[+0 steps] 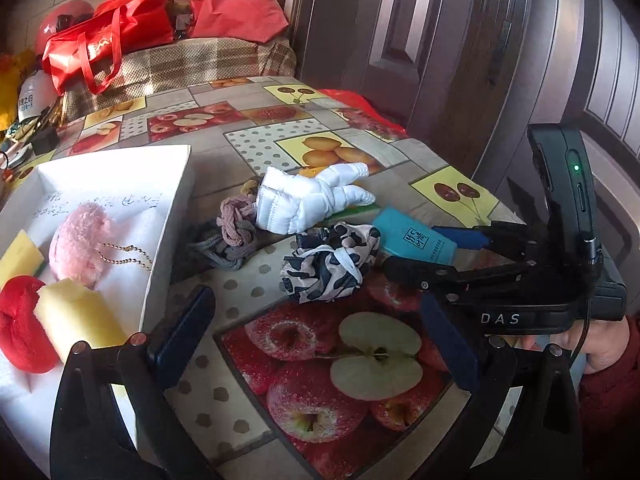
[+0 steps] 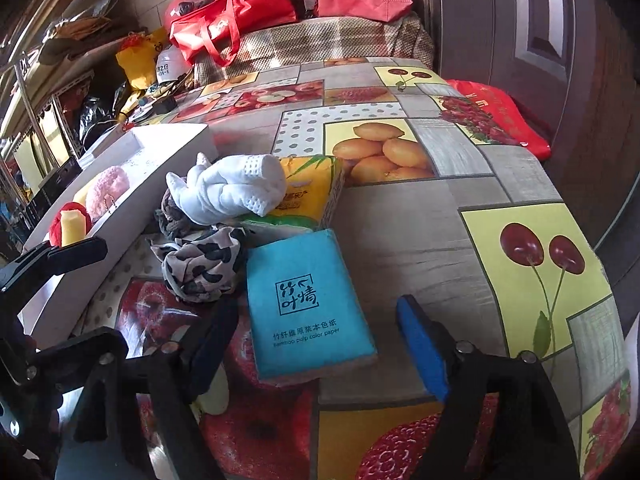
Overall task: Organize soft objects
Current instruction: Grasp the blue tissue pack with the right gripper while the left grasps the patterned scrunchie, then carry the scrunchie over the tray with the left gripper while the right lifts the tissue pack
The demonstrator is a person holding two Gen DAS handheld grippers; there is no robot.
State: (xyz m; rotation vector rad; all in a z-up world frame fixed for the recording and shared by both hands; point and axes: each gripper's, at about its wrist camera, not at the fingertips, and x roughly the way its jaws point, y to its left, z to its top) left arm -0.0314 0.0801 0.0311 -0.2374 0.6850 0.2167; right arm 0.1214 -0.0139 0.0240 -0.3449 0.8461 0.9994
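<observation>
Your white box (image 1: 176,184) at the left of the surface (image 1: 400,168) already holds a pink plush (image 1: 80,240), a red plush (image 1: 20,324) and two yellow sponges (image 1: 76,316), so the sorting looks roughly half done. Left outside, just beside the box, lie the knotted cords (image 1: 228,232), a white padded glove (image 1: 312,200), a spotted scrunchie (image 1: 328,264), a blue tissue pack (image 2: 308,304) and a yellow tissue pack (image 2: 312,188) partly under the glove. Your right gripper (image 2: 316,340) hovers with jaws spread wide either side of the blue pack, gripping nothing; your left gripper (image 1: 316,320) is likewise spread and empty, near the scrunchie. The blue pack reads "bamboo pulp color paper" under Chinese characters. The right gripper's body is marked "DAS". Handwriting inside the box is illegible.
</observation>
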